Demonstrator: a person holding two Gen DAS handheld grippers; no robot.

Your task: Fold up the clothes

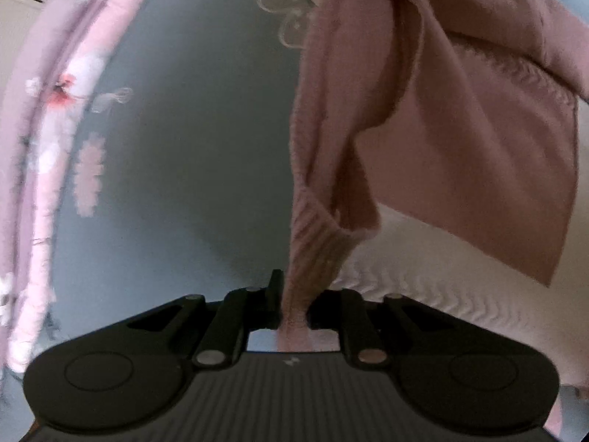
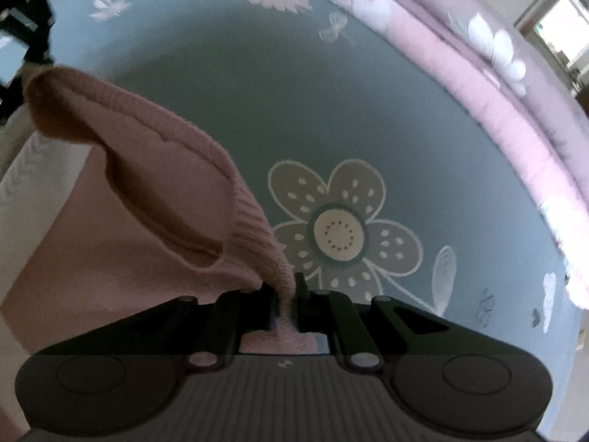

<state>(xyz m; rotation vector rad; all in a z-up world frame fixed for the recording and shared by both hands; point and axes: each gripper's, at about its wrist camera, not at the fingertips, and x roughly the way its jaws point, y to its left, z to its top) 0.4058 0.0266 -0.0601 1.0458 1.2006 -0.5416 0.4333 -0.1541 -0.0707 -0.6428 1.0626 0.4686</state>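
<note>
Your left gripper (image 1: pixel 294 309) is clamped on the ribbed edge of a pink knit sweater (image 1: pixel 441 129), and your right gripper (image 2: pixel 287 304) pinches the same ribbed band. The garment hangs between them, lifted above a blue-grey flowered bedspread (image 2: pixel 331 118), bunched and creased, with no flat fold showing. It could be going down to spread or coming up mid-fold.

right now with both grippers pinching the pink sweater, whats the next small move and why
Probably draw the two grippers apart to stretch the ribbed edge taut. The left gripper and the right gripper are each shut on the pink sweater, which hangs bunched and creased between them above the blue floral bedsheet. Pulling it flat should make laying it down for a fold easier.
</note>
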